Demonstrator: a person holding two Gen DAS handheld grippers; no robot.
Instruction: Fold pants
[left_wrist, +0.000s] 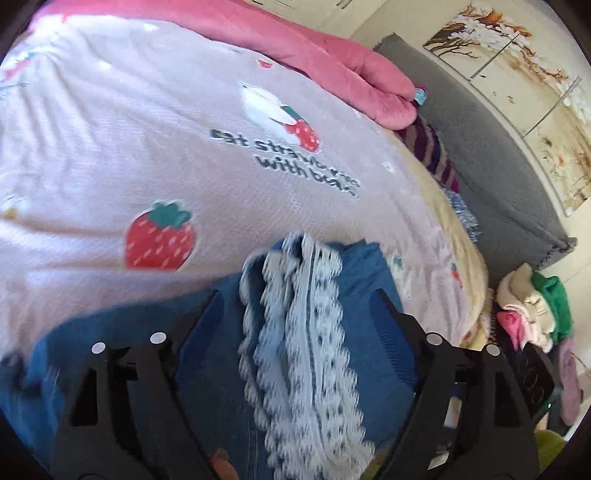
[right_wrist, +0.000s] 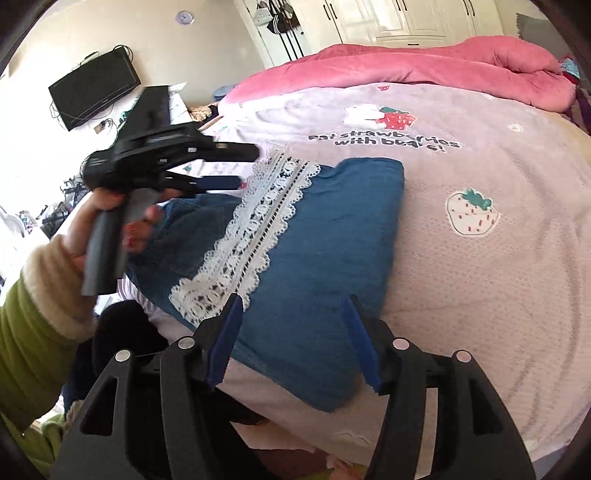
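Already our pants (right_wrist: 317, 236) lie folded at the near bed edge. Both grippers, left (left_wrist: 295, 310) and right (right_wrist: 291, 306), are open and empty; a careless nudge may undo the fold.

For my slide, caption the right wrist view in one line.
Open right hand-held gripper over folded blue pants with lace trim; left hand-held gripper open at their far end.
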